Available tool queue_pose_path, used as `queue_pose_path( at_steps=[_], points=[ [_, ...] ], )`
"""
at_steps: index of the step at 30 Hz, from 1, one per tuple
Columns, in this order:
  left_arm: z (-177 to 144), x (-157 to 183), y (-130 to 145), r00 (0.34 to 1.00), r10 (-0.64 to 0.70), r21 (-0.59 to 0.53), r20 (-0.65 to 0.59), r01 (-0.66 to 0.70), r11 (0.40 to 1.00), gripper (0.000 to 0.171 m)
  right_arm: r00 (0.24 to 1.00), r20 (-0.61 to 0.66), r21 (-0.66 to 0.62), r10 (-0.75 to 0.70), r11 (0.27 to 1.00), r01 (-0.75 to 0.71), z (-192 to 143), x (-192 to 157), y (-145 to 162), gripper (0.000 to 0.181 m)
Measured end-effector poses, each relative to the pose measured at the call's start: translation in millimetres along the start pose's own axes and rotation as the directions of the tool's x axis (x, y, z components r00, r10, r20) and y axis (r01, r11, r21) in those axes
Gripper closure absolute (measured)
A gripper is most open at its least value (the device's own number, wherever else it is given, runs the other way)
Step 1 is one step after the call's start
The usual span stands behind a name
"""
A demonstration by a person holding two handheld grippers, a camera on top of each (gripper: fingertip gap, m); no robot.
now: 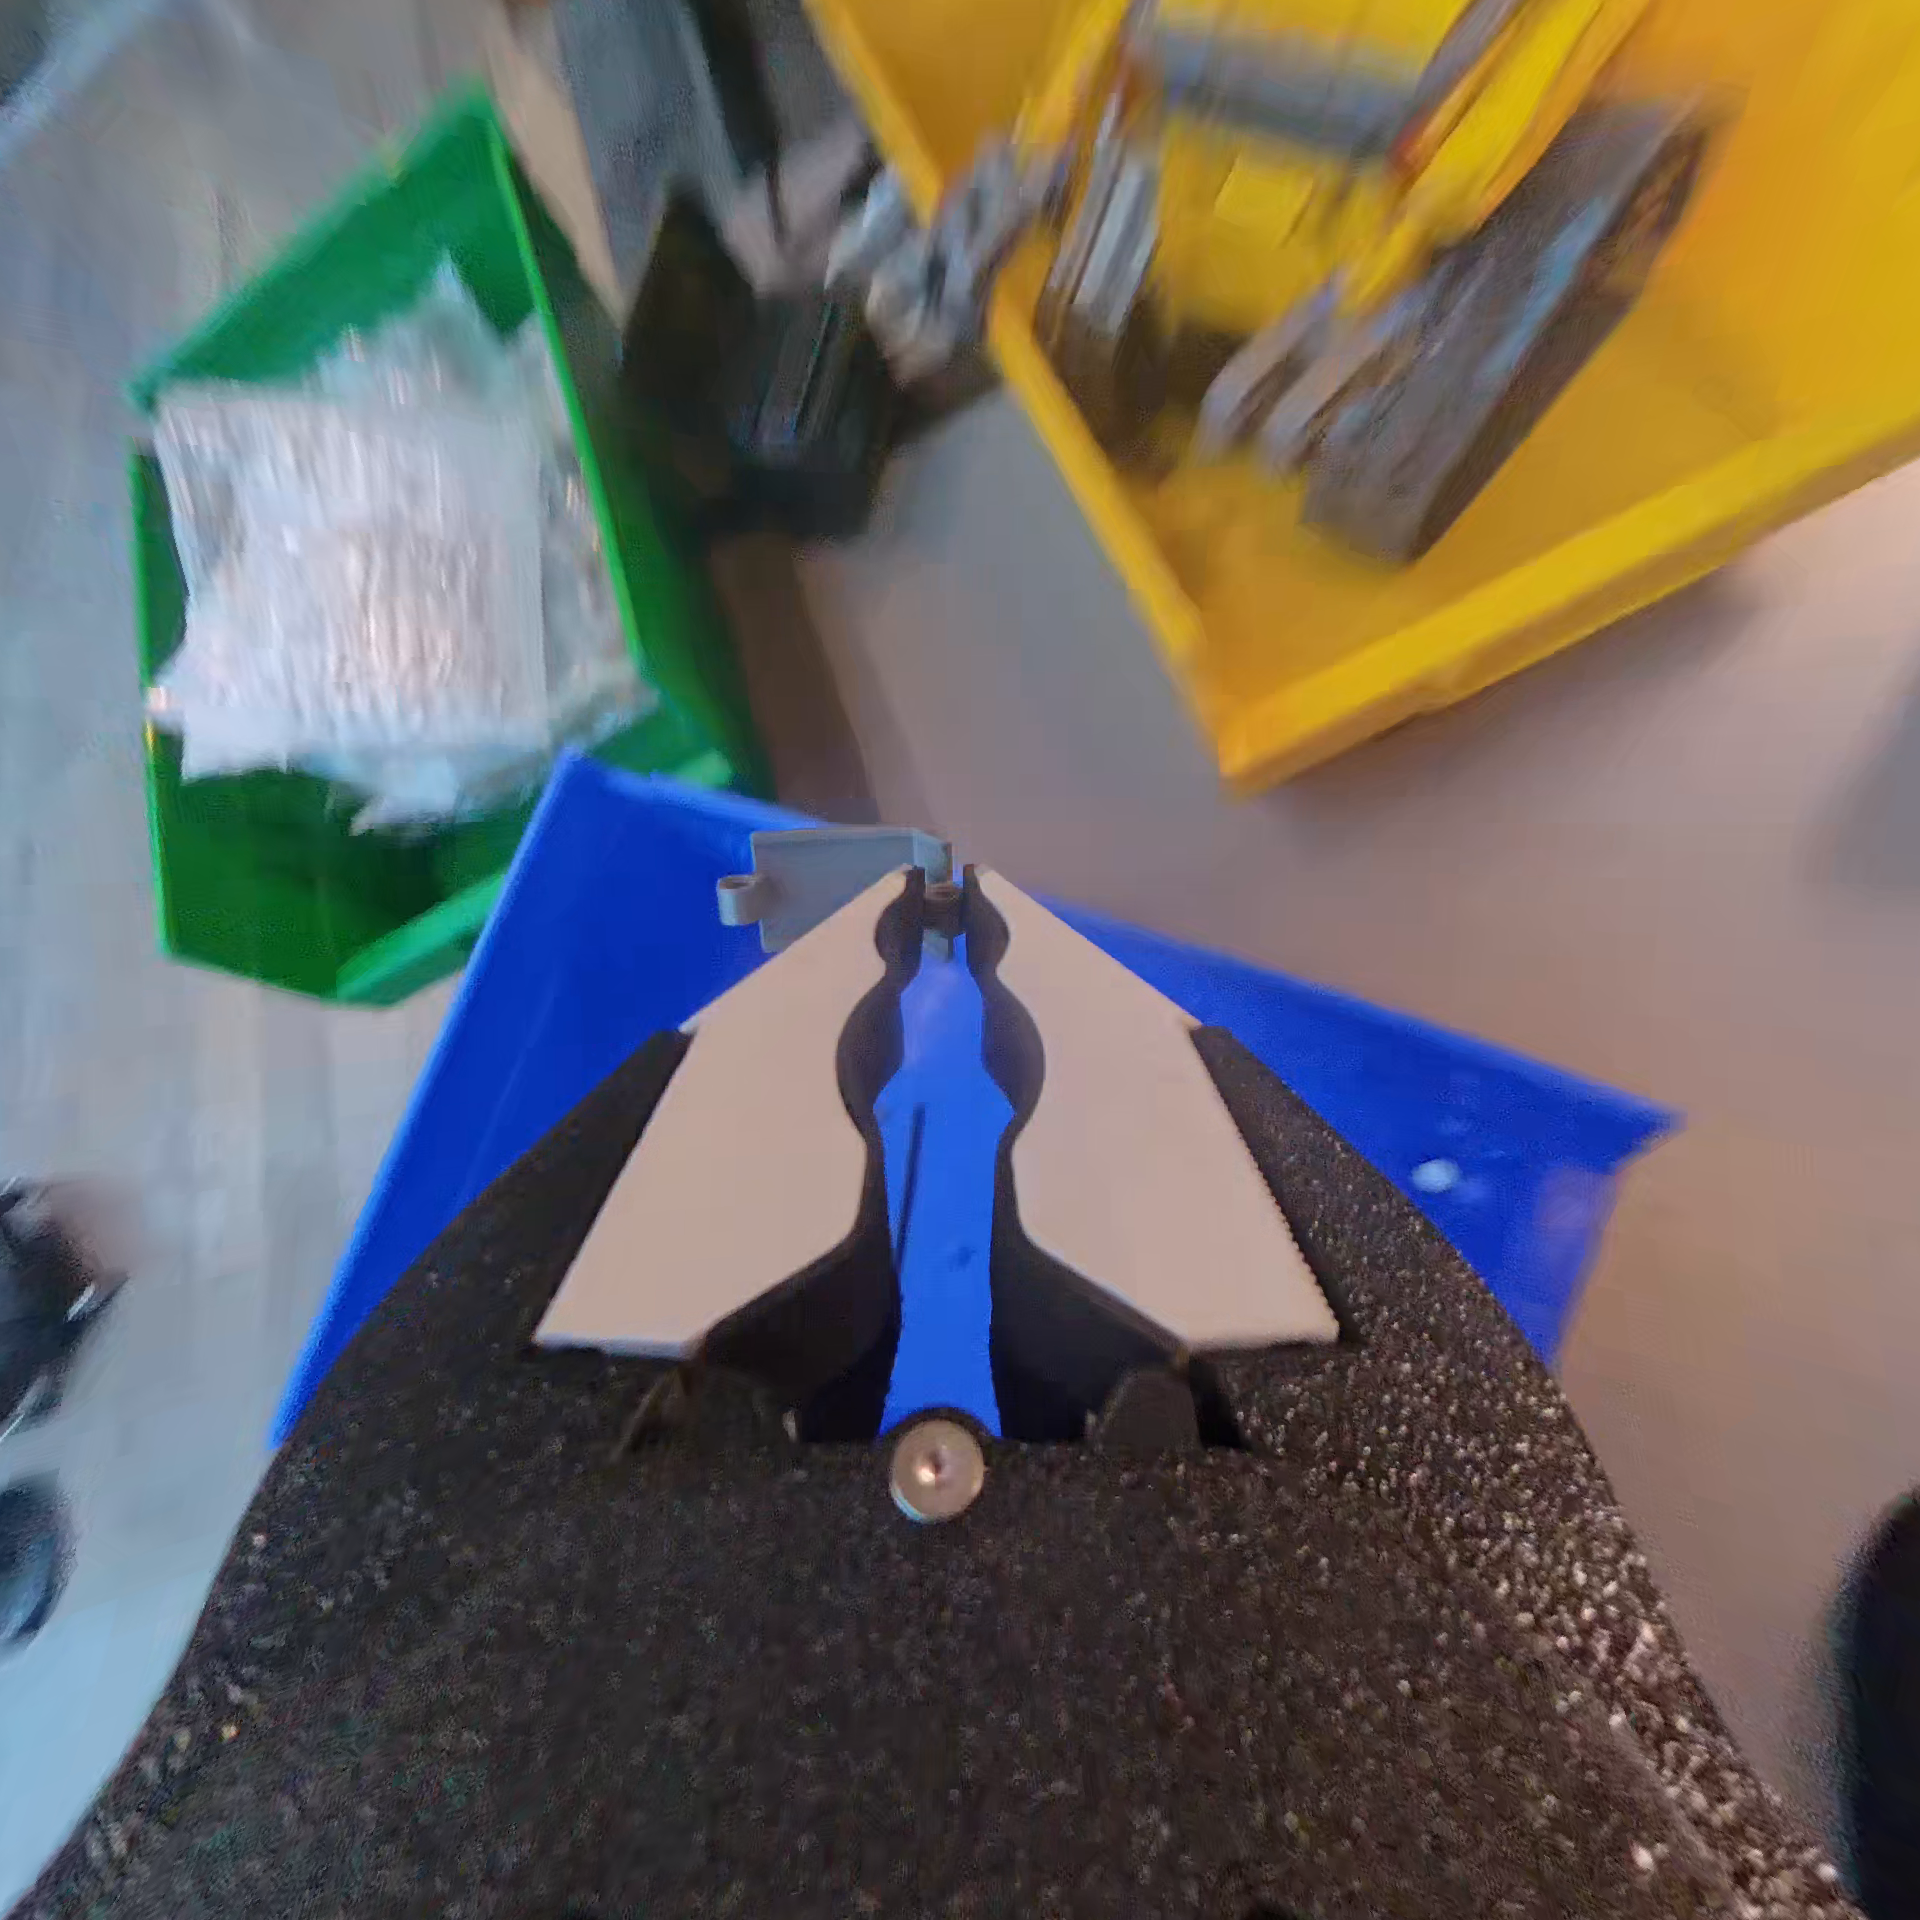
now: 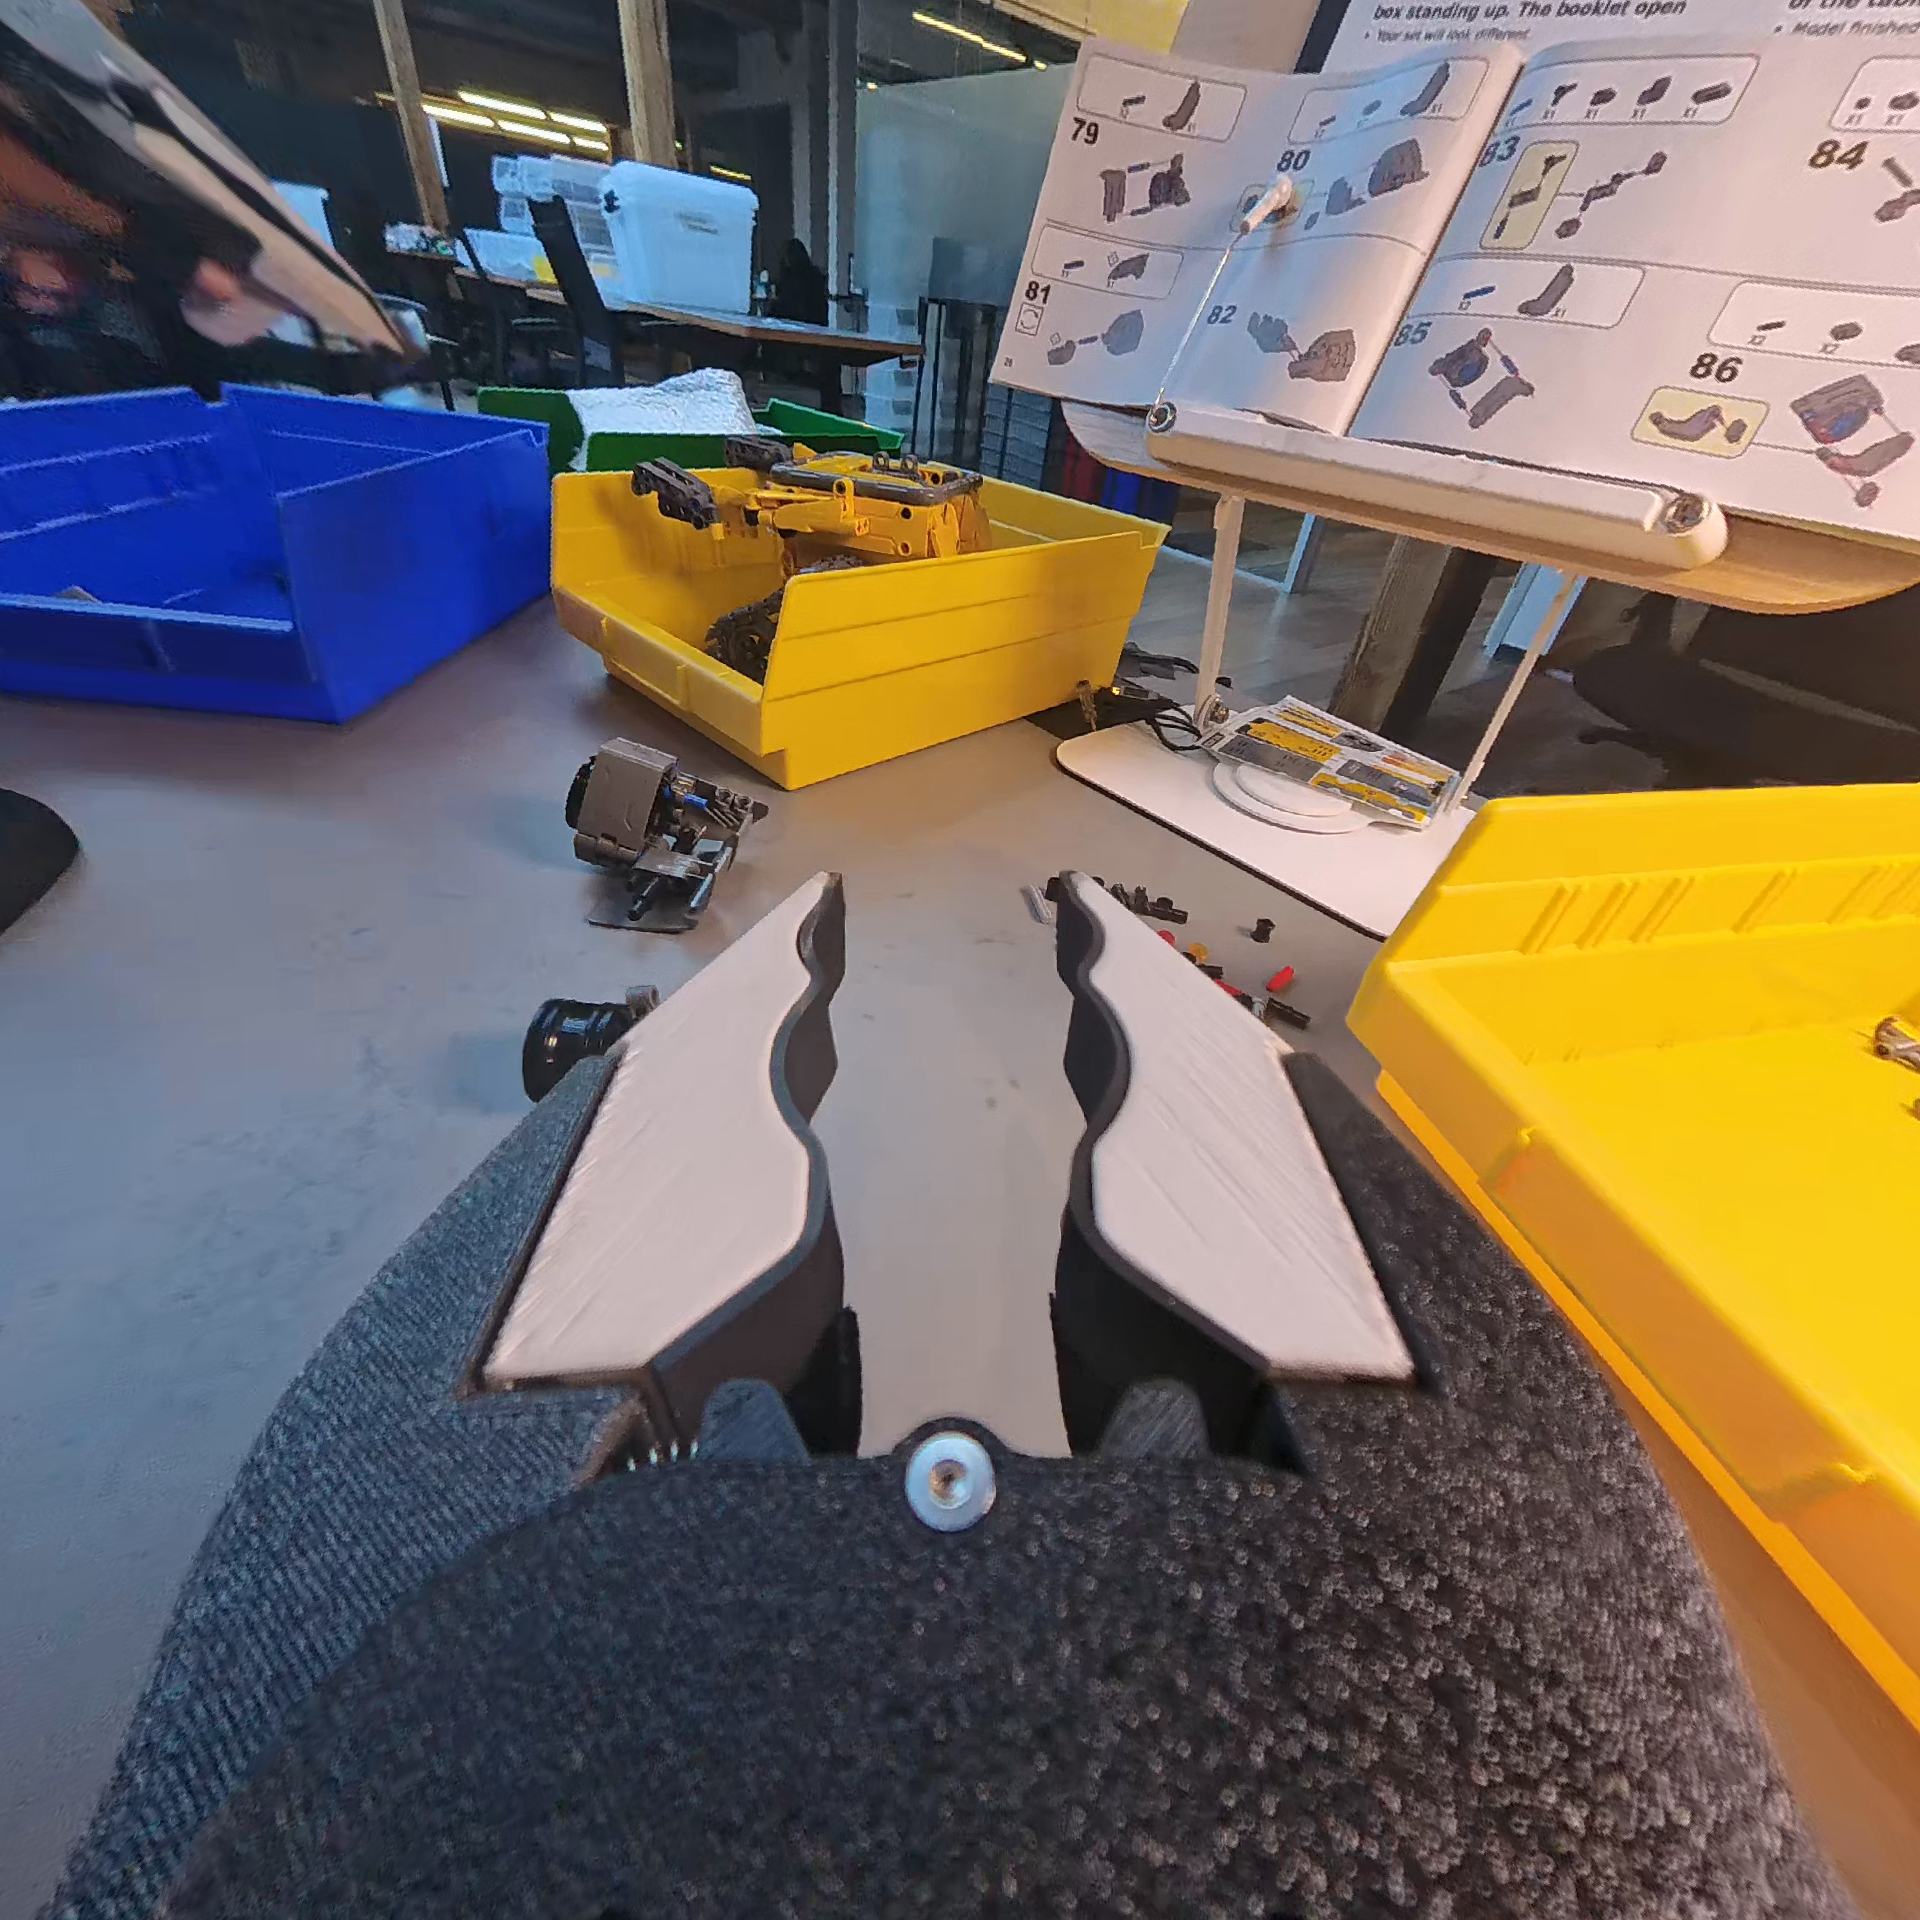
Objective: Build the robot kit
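My left gripper (image 1: pixel 943 902) was pinched shut on a small grey plastic panel piece (image 1: pixel 831 883), flat with a pin lug at its 9 o'clock edge, above the blue bin (image 1: pixel 1351 1070). Only the tips gripped one corner, so I judged it could pivot or slip out. My right gripper (image 2: pixel 948 902) hovered spread and empty over the smooth grey counter (image 2: pixel 312 1039), scattered small pins (image 2: pixel 1247 987) at 1 o'clock, a glossy yellow bin (image 2: pixel 1662 1143) at 3 o'clock.

Two yellow bins (image 2: pixel 862 634) (image 2: pixel 1662 1143), one blue bin (image 2: pixel 260 540).
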State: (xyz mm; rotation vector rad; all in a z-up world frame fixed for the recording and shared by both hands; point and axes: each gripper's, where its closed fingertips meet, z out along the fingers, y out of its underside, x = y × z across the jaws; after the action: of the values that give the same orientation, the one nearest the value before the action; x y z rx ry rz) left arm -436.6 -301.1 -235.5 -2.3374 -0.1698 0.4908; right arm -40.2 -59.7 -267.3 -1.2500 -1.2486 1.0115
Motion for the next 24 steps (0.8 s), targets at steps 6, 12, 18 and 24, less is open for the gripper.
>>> queue_pose_path(
  at_steps=[6, 12, 18, 24],
  points=[
    [-101.7, 211.5, -104.3, 0.583, 0.105, 0.378, -0.806, 0.370, 0.849, 0.165, 0.972, 0.116, 0.059, -0.203, 0.979, 0.197, 0.3, -44.2, -13.6, 0.132],
    [-84.1, 378.1, -96.4, -0.082, -0.013, -0.048, -0.997, 0.440, 0.897, 0.166, 0.866, 0.183, 0.112, -0.466, 0.885, 0.452, -0.9, -98.5, -18.0, 0.115],
    [-70.2, 419.4, -91.4, -0.202, -0.068, -0.139, -0.977, 0.366, 0.920, 0.166, 0.834, 0.227, 0.048, -0.502, 0.861, 0.506, -2.0, -99.9, -4.6, 0.157],
    [-34.9, 403.1, -72.6, 0.128, 0.021, 0.065, -0.991, 0.342, 0.937, 0.153, 0.851, 0.410, -0.231, -0.329, 0.865, 0.445, -6.2, -85.3, 43.4, 0.157]
  ],
)
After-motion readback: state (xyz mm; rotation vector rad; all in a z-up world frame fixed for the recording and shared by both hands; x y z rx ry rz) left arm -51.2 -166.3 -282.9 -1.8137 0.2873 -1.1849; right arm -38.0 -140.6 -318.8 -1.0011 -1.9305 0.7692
